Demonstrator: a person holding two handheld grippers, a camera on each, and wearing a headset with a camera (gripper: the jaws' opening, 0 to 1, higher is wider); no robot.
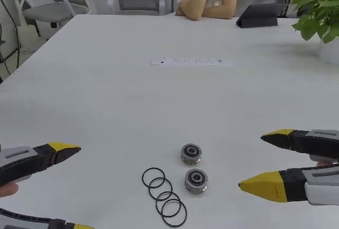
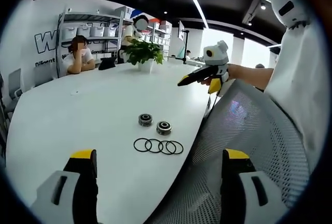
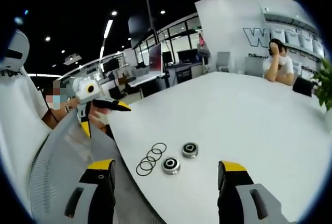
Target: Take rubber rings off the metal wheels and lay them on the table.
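Rubber rings (image 1: 163, 196) beside wheels (image 1: 196, 180), power strip (image 1: 190, 61) beyond

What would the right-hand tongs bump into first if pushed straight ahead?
Probably the nearer metal wheel, which sits centred between the open right tongs. Their height above the table is hard to judge.

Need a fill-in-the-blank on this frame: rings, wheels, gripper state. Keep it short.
1. ____ black rubber rings lie in an overlapping row on the white table.
2. Next to them sit ____ metal wheels.
3. The left gripper and the right gripper both have their jaws ____.
4. In the head view the rings lie to the ____ of the wheels.

Missing words: four; two; open; left.
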